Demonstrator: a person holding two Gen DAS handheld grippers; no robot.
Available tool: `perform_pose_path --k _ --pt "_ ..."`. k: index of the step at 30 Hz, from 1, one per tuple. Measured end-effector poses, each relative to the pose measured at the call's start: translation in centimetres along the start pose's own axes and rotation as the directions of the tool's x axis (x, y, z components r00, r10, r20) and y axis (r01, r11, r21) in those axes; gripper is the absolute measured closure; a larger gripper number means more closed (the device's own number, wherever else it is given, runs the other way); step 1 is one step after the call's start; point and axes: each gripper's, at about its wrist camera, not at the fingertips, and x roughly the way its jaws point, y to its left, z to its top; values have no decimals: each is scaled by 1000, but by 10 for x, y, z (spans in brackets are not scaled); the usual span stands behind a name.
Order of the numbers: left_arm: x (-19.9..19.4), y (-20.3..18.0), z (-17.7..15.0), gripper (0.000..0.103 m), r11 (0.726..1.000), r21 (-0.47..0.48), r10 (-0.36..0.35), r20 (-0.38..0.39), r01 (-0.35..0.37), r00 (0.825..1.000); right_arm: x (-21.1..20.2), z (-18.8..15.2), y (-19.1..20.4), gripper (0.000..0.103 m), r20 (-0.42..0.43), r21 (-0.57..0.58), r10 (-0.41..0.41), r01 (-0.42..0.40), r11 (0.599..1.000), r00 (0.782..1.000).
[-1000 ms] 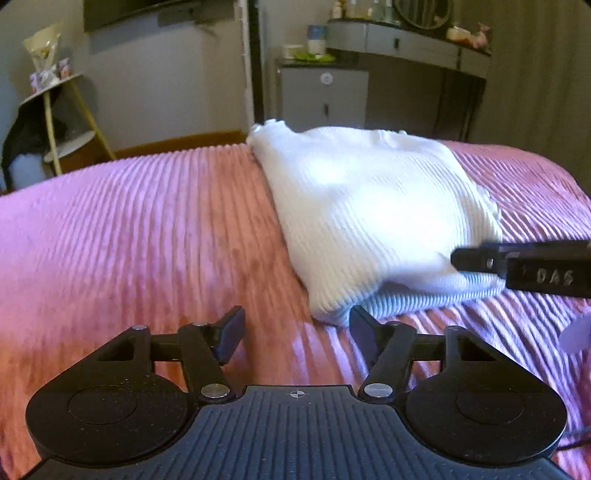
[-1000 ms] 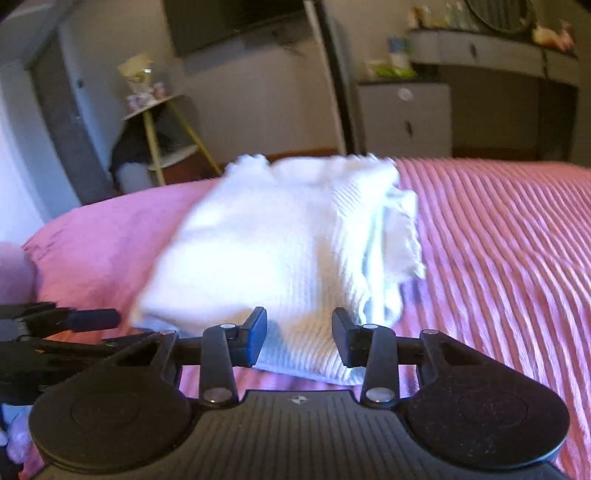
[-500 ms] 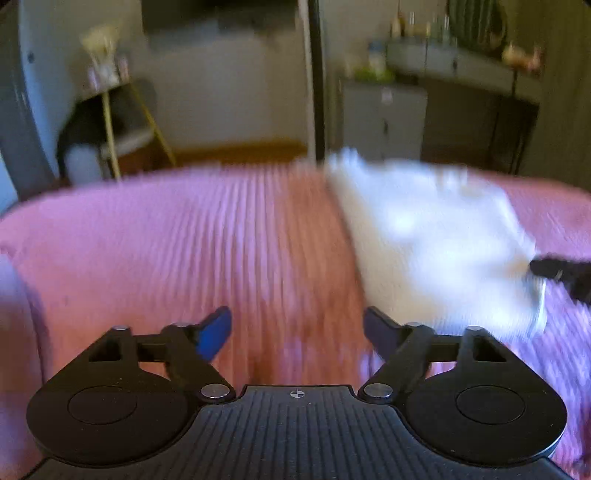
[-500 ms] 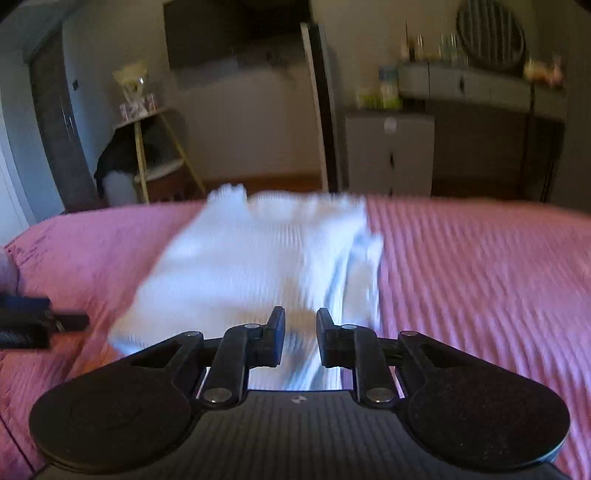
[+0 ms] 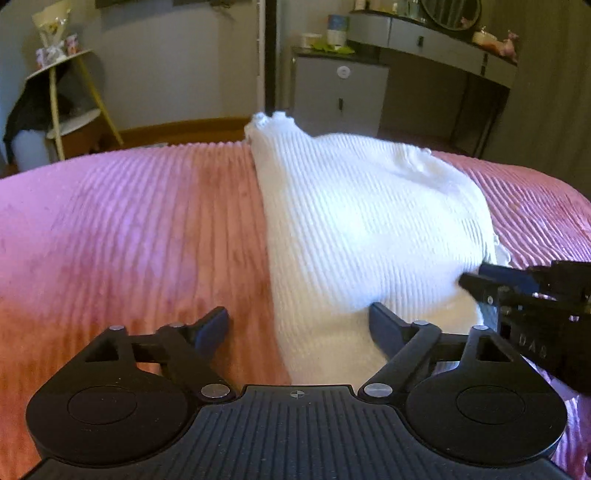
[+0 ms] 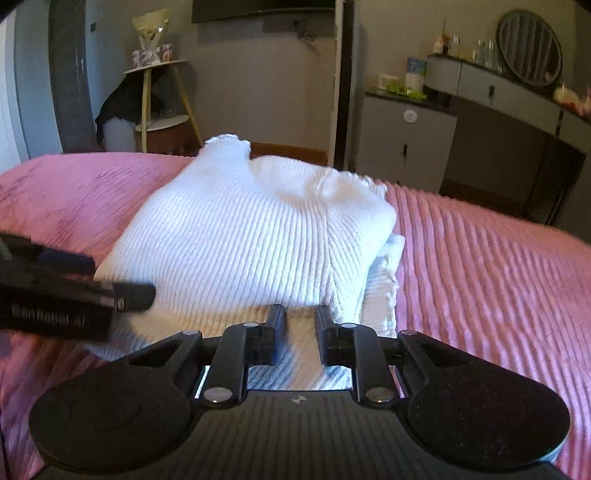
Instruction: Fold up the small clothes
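A white ribbed sweater (image 5: 369,221), folded into a thick stack, lies on the pink ribbed bedspread (image 5: 129,221). My left gripper (image 5: 297,314) hovers at the stack's near left corner. Its jaws are opening wide, with the corner between them and the pads clear of it. In the right wrist view the sweater (image 6: 240,229) fills the middle. My right gripper (image 6: 301,314) is narrowed on the near hem, with cloth pinched between the pads. The left gripper (image 6: 118,278) reaches in from the left edge there. The right gripper (image 5: 476,275) shows at the stack's right side.
Beyond the bed's far edge stand a grey cabinet (image 5: 340,92), a dark dressing table (image 5: 424,33) with a round mirror (image 6: 530,48), and a yellow-legged side stand (image 5: 55,92). Bare bedspread (image 6: 480,277) stretches to both sides of the sweater.
My left gripper's jaws spread wider as it swung left, then back to the sweater's near left corner. My right gripper's jaws narrowed onto the near hem.
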Motion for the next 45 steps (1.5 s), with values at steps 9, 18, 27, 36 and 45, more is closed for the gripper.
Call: perform_pose_path --k 9,18,27,36,45 --pt "-7 3 -4 5 1000 6 15 16 -15 1000 -8 2 -3 85 14 23 30 -30 999 999" --pt "-44 9 34 14 999 -47 21 115 -16 993 -32 27 4 63 127 44 12 -18 999 992" --pt "22 -8 50 11 998 -29 66 64 -64 996 16 27 -6 49 72 -36 -52 54 998 996" --pt "51 17 43 0 989 -146 8 15 -5 1000 32 19 -23 37 71 -11 -28 29 1000 997" --pt "-29 26 19 1 982 -187 2 62 10 998 -30 5 -11 34 111 -31 -42 46 998 993"
